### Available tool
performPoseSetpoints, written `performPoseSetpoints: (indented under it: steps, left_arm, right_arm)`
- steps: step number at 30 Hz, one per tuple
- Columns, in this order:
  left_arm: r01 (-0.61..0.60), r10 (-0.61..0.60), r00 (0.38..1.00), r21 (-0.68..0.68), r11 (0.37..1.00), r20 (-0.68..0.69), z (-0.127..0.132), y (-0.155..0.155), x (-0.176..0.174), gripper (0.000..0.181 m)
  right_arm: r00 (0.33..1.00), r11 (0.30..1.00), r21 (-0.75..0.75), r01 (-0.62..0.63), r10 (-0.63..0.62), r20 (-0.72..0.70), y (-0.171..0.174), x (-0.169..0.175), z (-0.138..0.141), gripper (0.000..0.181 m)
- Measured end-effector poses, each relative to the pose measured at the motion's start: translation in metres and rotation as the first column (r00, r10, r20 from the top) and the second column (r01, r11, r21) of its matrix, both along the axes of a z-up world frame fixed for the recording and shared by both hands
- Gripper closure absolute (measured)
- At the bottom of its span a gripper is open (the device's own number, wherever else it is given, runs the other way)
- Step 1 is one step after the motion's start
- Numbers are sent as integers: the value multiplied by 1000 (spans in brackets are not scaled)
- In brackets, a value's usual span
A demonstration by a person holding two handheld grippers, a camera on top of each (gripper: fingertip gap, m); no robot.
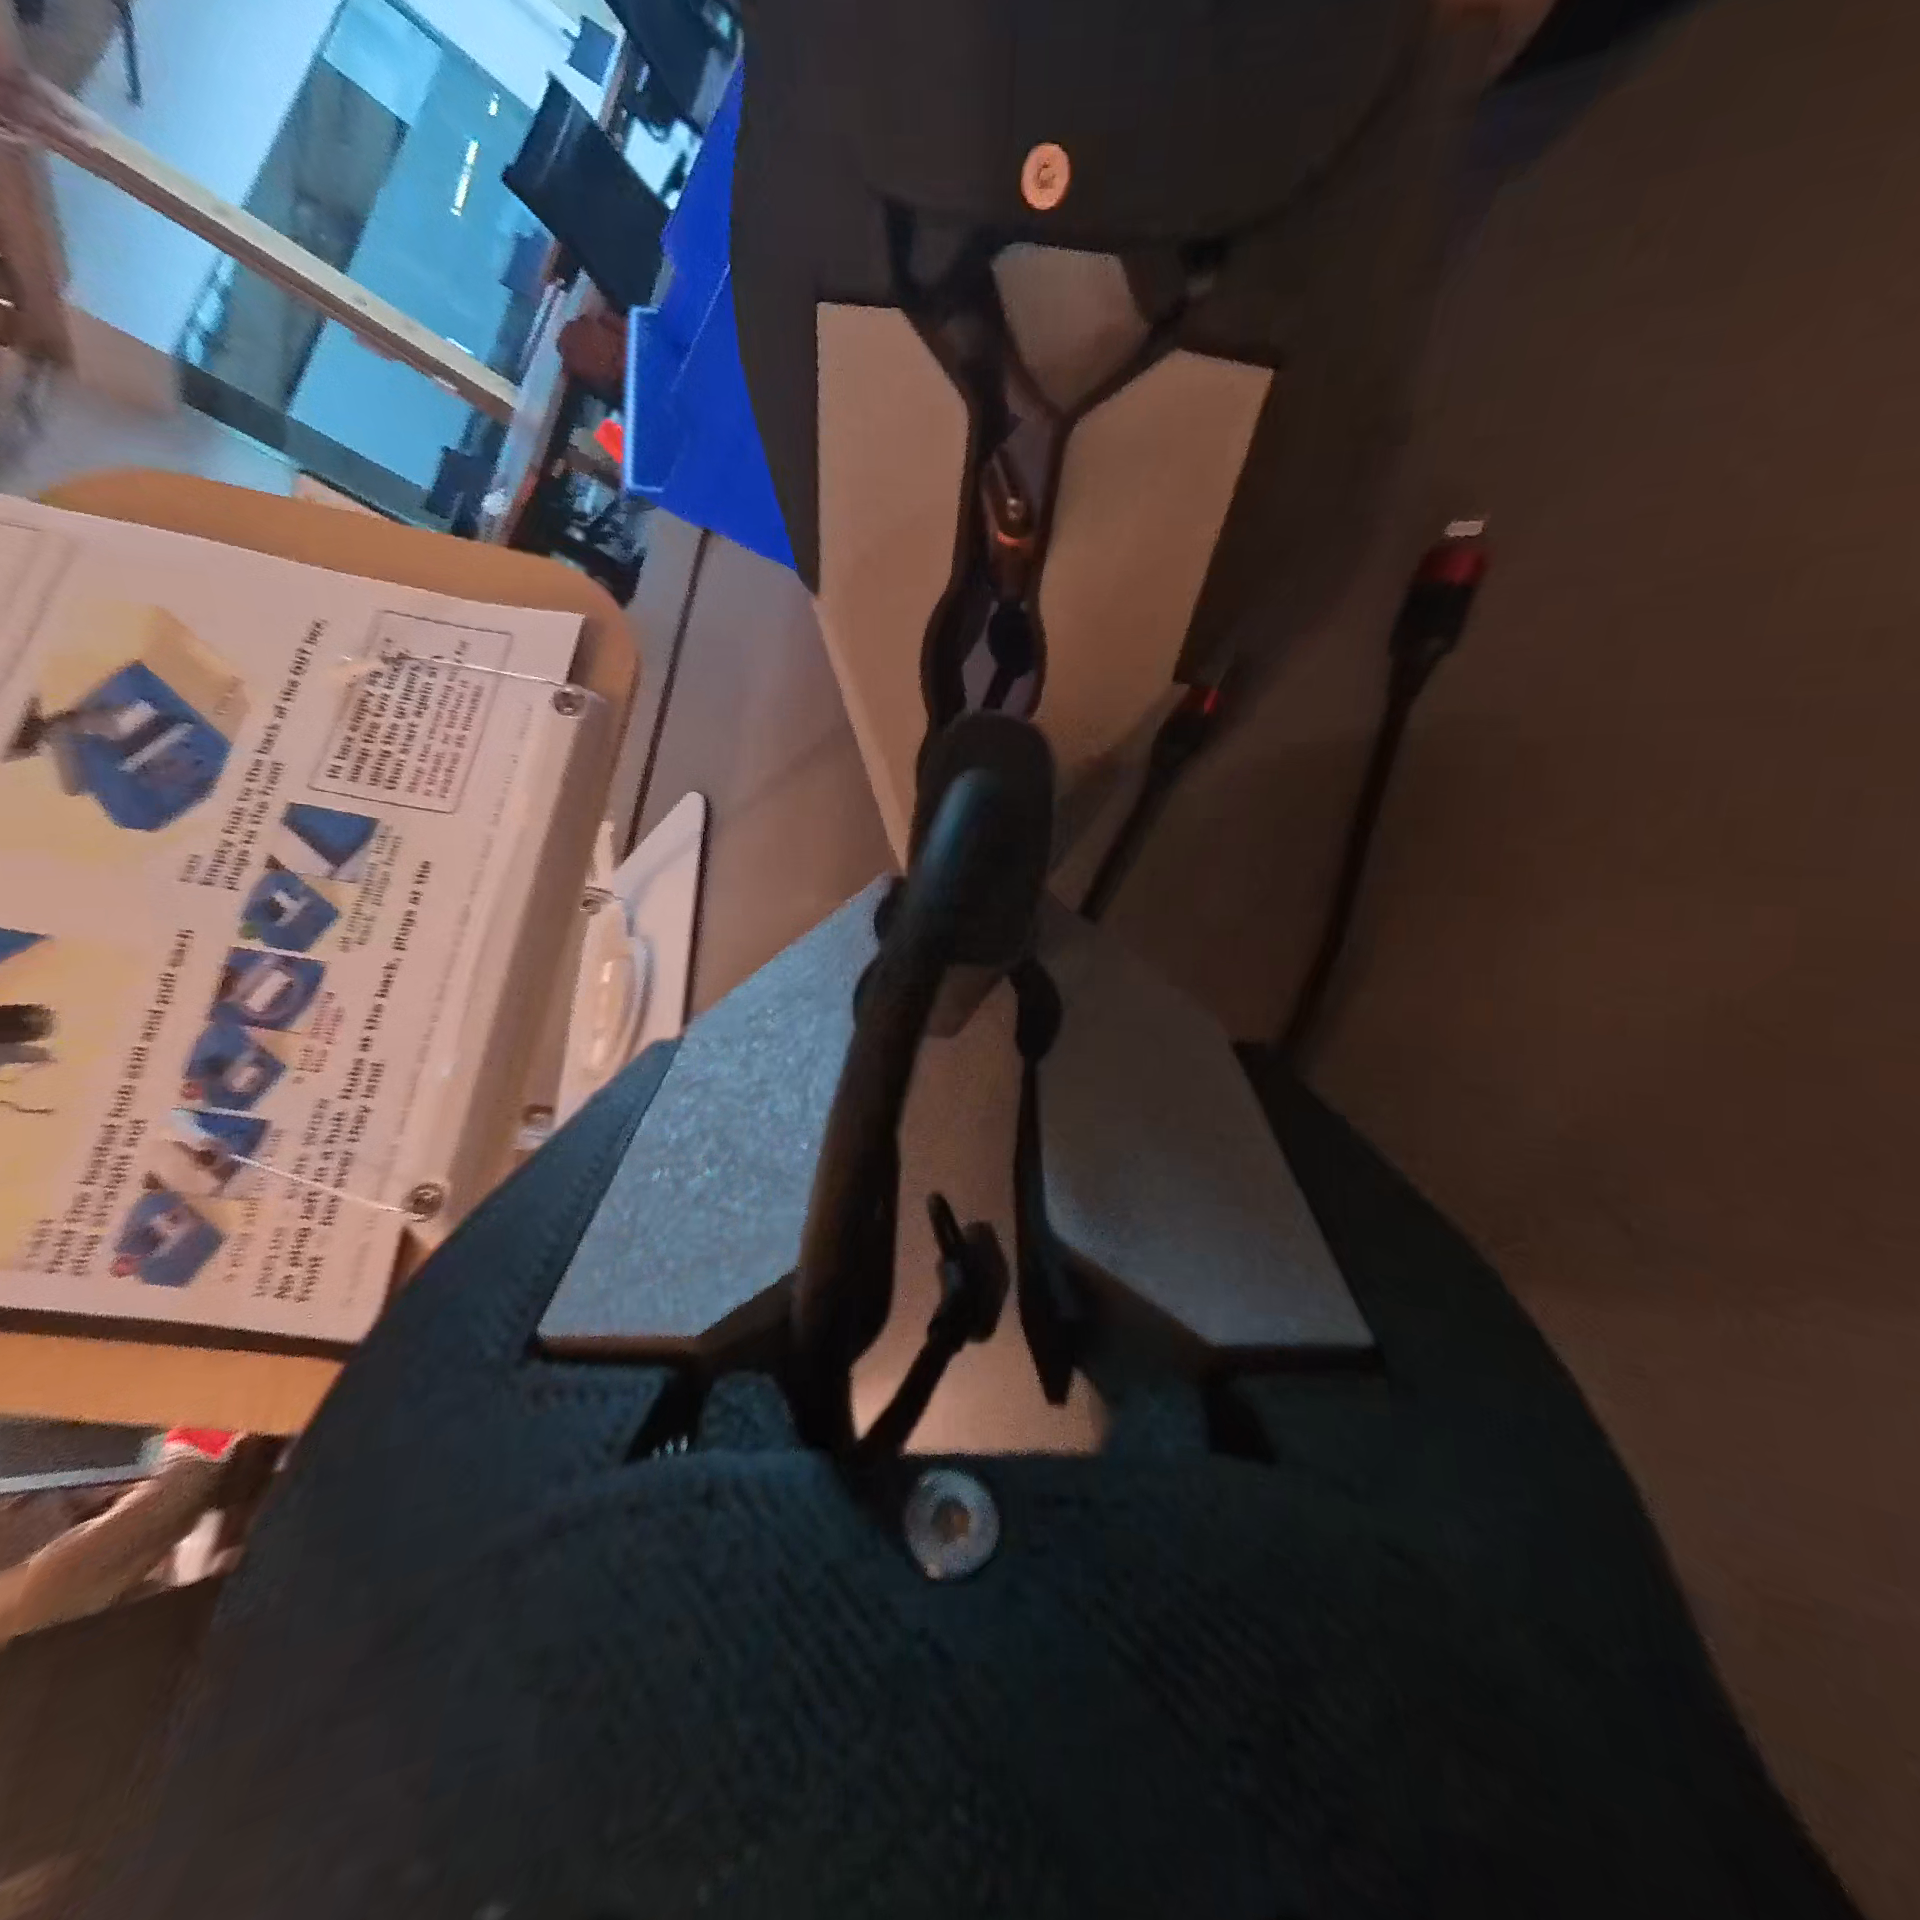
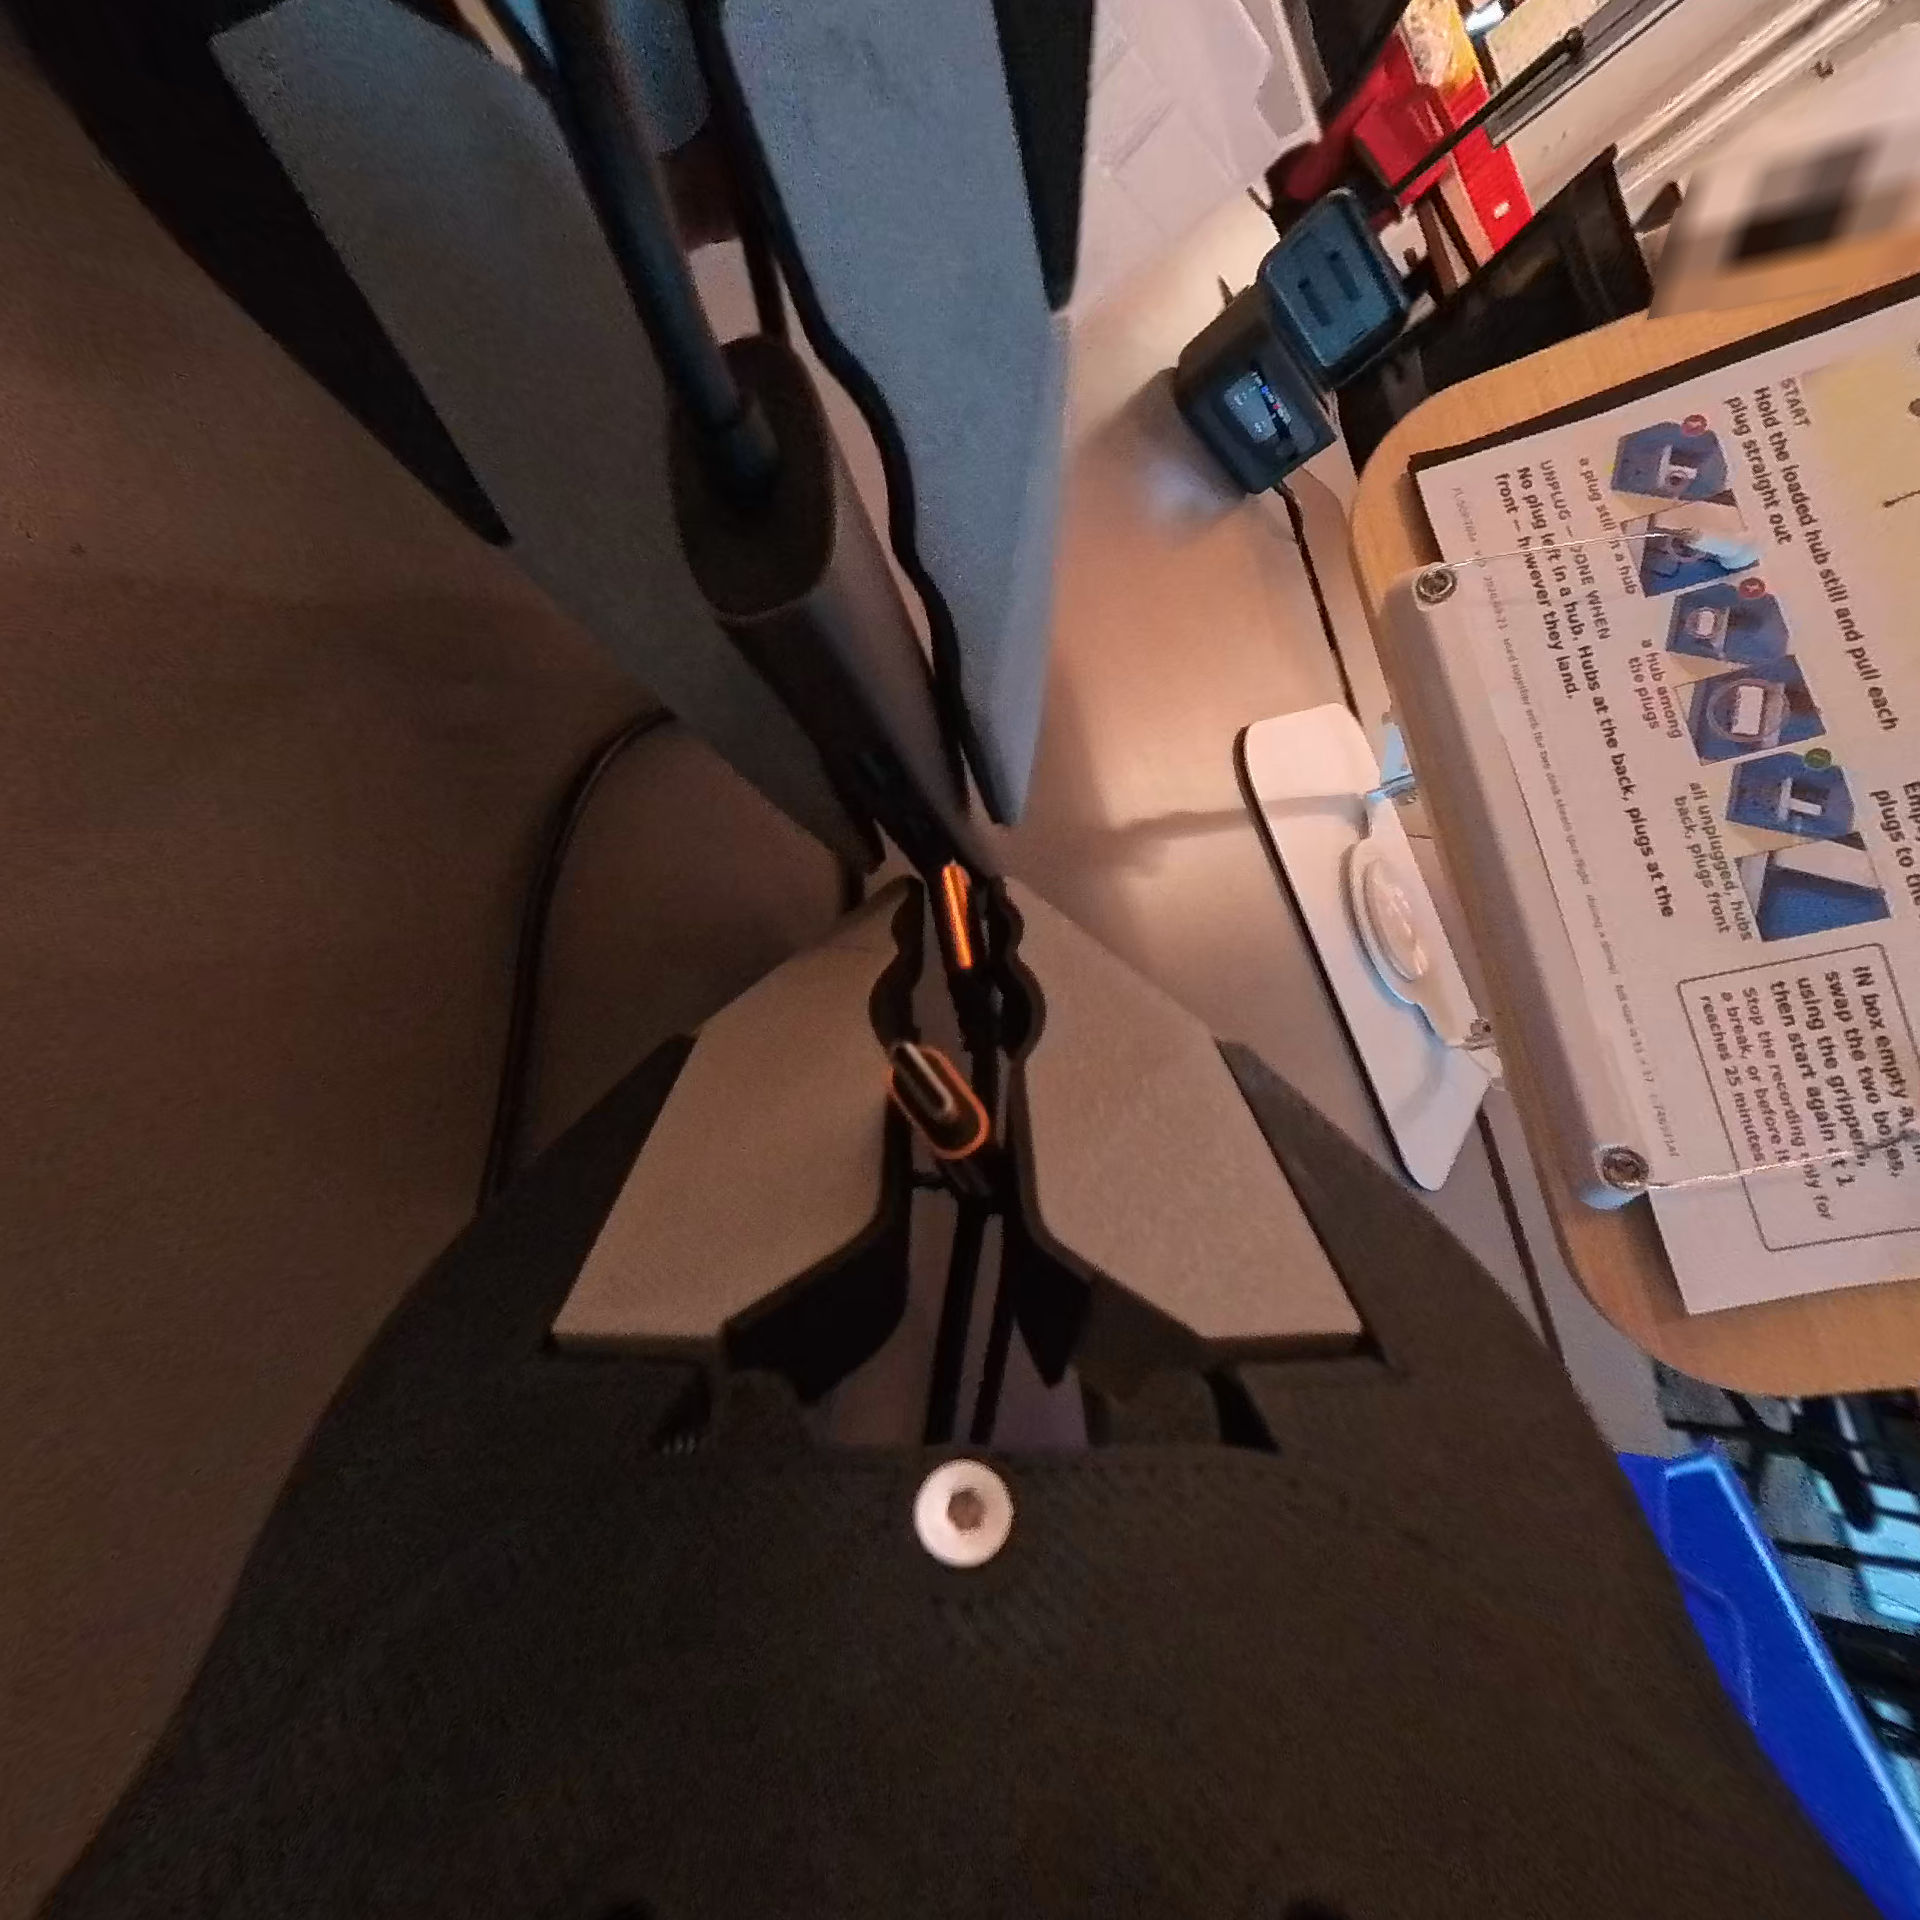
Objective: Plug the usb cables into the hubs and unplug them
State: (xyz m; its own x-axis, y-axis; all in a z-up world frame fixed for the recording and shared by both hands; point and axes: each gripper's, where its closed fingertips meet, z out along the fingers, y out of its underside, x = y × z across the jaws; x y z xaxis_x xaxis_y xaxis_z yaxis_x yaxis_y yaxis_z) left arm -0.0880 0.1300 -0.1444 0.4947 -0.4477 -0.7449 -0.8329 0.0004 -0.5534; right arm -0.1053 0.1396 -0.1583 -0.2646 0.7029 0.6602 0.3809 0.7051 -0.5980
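Right gripper (image 2: 961, 1039) clamped an orange-rimmed USB-C plug (image 2: 935, 1101); left gripper (image 1: 961, 935) pinched the hub (image 2: 779, 582) dead ahead, long axes lined up.

Black claw (image 2: 956, 997) with grey pads (image 1: 727, 1122), orange-trimmed black plug (image 2: 935, 1112), red-collared cables (image 1: 1444, 582), blue bin (image 1: 717, 416), tan bench (image 1: 1662, 935).

Each camera sits on its own claw and looks forward along the fingers, very close. The two look at each other, tip to tip. Both see the tabletop (image 1: 1662, 935) and the paper sheet (image 1: 312, 935) on the wooden board (image 2: 1455, 1299).
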Motion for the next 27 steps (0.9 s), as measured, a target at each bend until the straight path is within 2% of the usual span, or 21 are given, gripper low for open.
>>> performPoseSetpoints:
  steps: [2,5,7,13,18,24,27]
  left_arm:
    - [-34,34,999,18,999,-22,3,2,-4,164]
    - [-128,132,989,54,990,-62,6,9,-26,166]
    - [-173,180,980,83,981,-87,8,10,-37,164]
    - [-230,243,967,144,962,-81,16,15,-51,166]
    - [-267,280,957,151,952,-78,15,17,-59,166]
    - [-272,281,959,154,950,-36,19,18,-59,166]
    - [-278,281,960,152,949,-2,21,17,-60,166]
  right_arm:
    - [1000,999,-35,8,-8,-6,4,1,3,167]
    - [999,993,-112,37,-40,-23,14,5,11,147]
    - [997,983,-174,50,-58,-42,19,7,18,141]
    - [993,964,-259,62,-85,-79,26,14,30,141]
    - [990,944,-311,107,-130,-55,36,30,29,147]
    - [994,927,-359,109,-107,27,31,40,15,150]
    - [980,932,-312,184,-149,132,36,52,9,143]
